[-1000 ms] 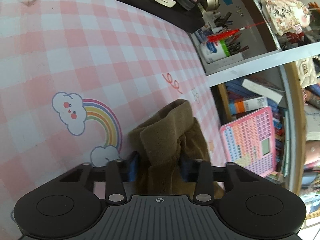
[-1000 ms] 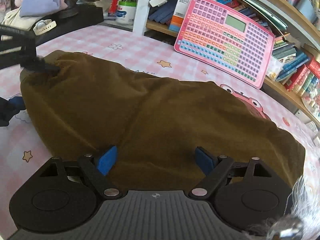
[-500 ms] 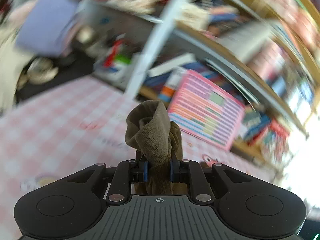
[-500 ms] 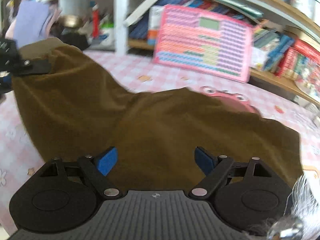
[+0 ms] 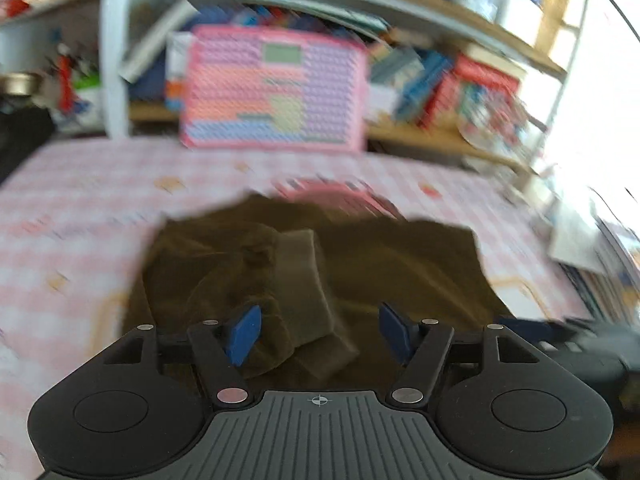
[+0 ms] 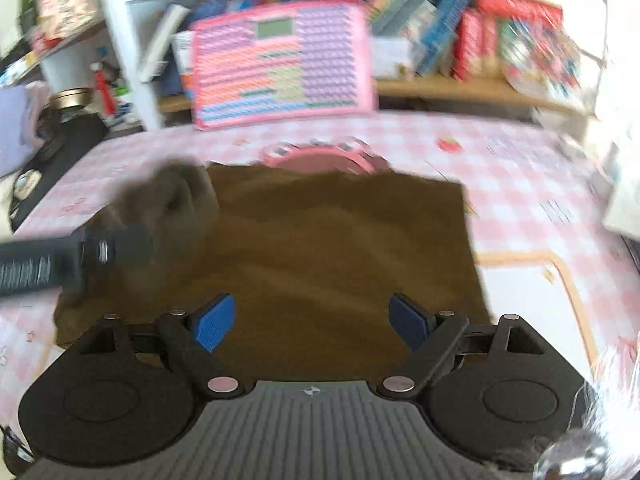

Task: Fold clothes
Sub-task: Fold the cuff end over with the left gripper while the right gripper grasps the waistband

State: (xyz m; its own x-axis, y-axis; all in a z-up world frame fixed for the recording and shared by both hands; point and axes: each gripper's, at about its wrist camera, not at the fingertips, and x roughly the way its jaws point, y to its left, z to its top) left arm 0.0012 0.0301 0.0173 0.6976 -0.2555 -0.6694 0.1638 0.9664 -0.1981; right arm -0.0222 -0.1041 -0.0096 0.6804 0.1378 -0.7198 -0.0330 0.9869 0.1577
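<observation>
Across the middle of the pink-and-white checked tabletop (image 6: 520,168) lies the brown fleece garment (image 6: 340,240), spread fairly flat with its far edge reaching a round pink cartoon print on the cloth. Its left side is bunched: a thicker ribbed band (image 5: 300,280) of the same brown fabric curls up over the rest of the cloth in the left wrist view. The left gripper (image 5: 320,330) hangs over that bunched part with its blue pads (image 5: 242,334) well apart; its jaws have just been opening, and the band lies between and beyond them without either pad pressing on it. The right gripper (image 6: 314,326) stands wide open above the near edge of the garment, its blue pads clear of the fabric and holding nothing. In the right wrist view the left gripper shows as a dark blurred bar at the garment's left end. Against the wooden bookshelf (image 6: 460,88) along the far edge of the tabletop leans a pink rectangular toy keyboard (image 6: 280,64). Both views are smeared by motion.
</observation>
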